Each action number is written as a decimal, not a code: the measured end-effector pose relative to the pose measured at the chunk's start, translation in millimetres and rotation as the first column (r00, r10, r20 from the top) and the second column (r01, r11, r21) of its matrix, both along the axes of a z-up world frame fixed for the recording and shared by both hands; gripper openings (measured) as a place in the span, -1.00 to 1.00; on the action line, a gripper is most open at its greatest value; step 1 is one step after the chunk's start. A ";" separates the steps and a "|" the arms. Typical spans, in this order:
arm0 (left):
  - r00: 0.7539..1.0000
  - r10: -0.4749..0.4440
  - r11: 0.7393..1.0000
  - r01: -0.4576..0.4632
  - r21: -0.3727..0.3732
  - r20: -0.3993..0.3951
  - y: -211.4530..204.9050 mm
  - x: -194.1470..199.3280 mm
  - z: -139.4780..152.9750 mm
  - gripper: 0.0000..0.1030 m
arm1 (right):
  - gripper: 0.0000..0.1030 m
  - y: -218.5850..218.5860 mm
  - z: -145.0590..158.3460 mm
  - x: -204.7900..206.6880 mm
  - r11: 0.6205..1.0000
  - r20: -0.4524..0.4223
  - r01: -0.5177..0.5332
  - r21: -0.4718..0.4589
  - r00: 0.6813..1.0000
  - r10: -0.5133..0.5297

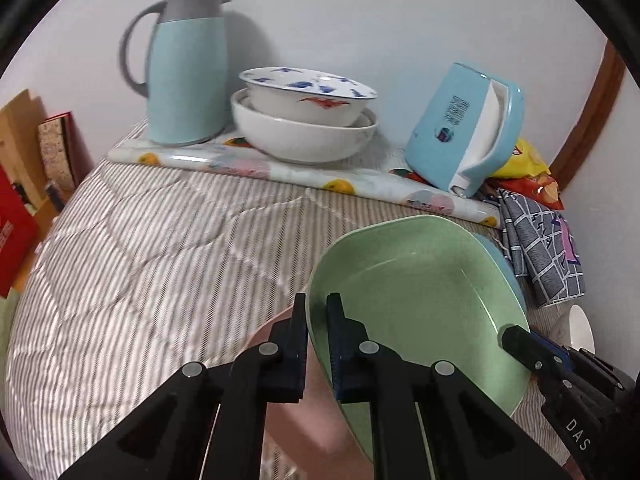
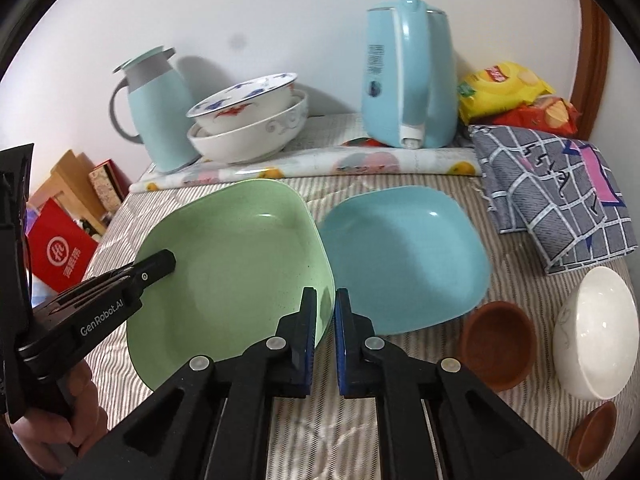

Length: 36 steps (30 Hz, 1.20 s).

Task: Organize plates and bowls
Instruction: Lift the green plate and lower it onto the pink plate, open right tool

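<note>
A green square plate (image 2: 236, 264) is held lifted and tilted over the striped bedcover. My left gripper (image 1: 316, 344) is shut on its left rim; it also shows in the right wrist view (image 2: 160, 266). My right gripper (image 2: 325, 320) is shut on the plate's right rim; it also shows in the left wrist view (image 1: 516, 340). A blue square plate (image 2: 404, 256) lies flat just right of the green one; its edge shows in the left wrist view (image 1: 504, 264). A patterned bowl (image 2: 244, 100) sits nested in a white bowl (image 2: 248, 136) at the back.
A white bowl (image 2: 596, 332) and two small brown bowls (image 2: 496, 344) (image 2: 592, 436) lie at the right front. A blue thermos jug (image 2: 156, 120), a blue kettle (image 2: 408, 80), snack bags (image 2: 504, 88) and a checked cloth (image 2: 556, 200) stand along the back. Boxes (image 2: 64, 256) are left of the bed.
</note>
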<state>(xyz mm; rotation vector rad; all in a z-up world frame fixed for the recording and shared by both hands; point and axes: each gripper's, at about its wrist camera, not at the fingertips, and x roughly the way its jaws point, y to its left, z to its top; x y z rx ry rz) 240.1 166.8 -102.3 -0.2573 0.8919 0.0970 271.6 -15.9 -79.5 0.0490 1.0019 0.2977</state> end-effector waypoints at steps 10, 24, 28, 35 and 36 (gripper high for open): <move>0.997 0.051 0.999 -0.051 -0.011 -0.053 18.4 -25.8 -24.7 -0.81 | -0.86 22.2 -25.0 -18.0 0.999 -0.047 -0.037 -0.014 0.998 0.036; 0.997 0.044 0.999 -0.045 -0.016 -0.063 20.0 -22.4 -39.8 -0.77 | -0.82 31.6 -45.8 -7.8 0.995 -0.070 -0.053 -0.084 0.996 0.047; 0.997 0.036 0.999 -0.038 -0.028 -0.071 20.3 -22.9 -39.8 -0.73 | -0.79 33.1 -48.3 -6.6 0.994 -0.073 -0.060 -0.094 0.996 0.053; 0.999 0.009 0.999 -0.012 -0.049 -0.052 13.8 -29.8 -27.4 0.19 | -0.22 22.4 -35.4 -12.2 0.995 -0.047 -0.045 -0.092 0.998 0.041; 0.999 0.014 1.000 -0.015 -0.022 -0.044 11.0 -32.0 -24.1 0.24 | -0.18 19.8 -32.5 -13.5 0.995 -0.039 -0.040 -0.094 0.999 0.037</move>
